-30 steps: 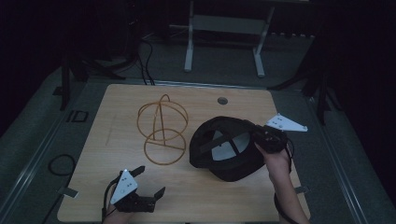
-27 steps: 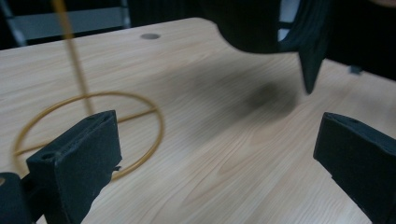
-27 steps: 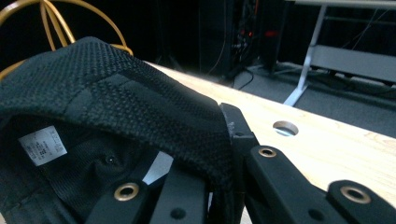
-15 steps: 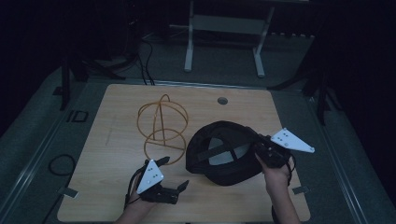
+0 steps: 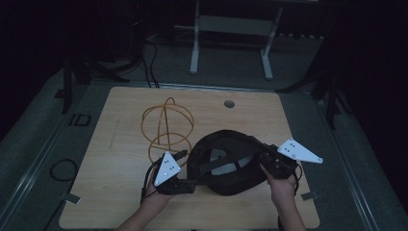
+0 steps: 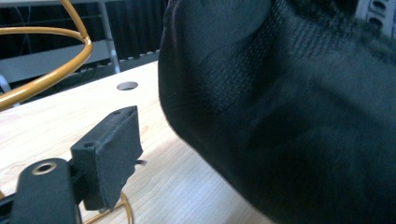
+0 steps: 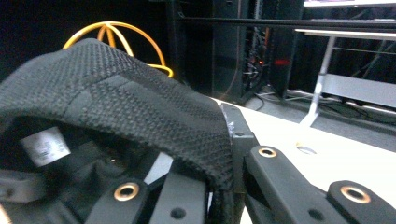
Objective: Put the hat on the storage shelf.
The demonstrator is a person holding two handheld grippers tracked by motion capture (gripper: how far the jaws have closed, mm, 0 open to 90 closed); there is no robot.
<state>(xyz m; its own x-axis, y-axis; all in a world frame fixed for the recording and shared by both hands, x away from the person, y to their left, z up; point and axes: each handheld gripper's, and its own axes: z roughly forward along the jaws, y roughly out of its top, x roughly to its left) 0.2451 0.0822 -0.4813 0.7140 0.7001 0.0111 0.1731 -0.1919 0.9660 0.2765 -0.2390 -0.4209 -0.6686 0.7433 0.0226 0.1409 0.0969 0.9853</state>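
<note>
A black cap (image 5: 226, 166) lies upside down on the wooden table (image 5: 110, 192), its inner strap and label showing. My right gripper (image 5: 263, 156) is shut on the cap's right rim; in the right gripper view the woven fabric (image 7: 116, 107) passes between the jaws of that gripper (image 7: 219, 168). My left gripper (image 5: 184, 169) stands wide open at the cap's left edge. In the left gripper view one of its fingers (image 6: 112, 149) shows beside the cap (image 6: 289, 116), which hides the other. An orange wire stand (image 5: 166, 127) sits behind the left gripper.
A round cable hole (image 5: 229, 103) is at the table's far edge. Behind the table stands a white desk frame (image 5: 231, 29). Cables lie on the floor at the left (image 5: 57, 168). The wire stand's loop (image 6: 46, 79) reaches close to the left gripper.
My left gripper has moved from the front left corner rightward up to the cap's left edge. The right gripper has drawn the cap slightly toward the front.
</note>
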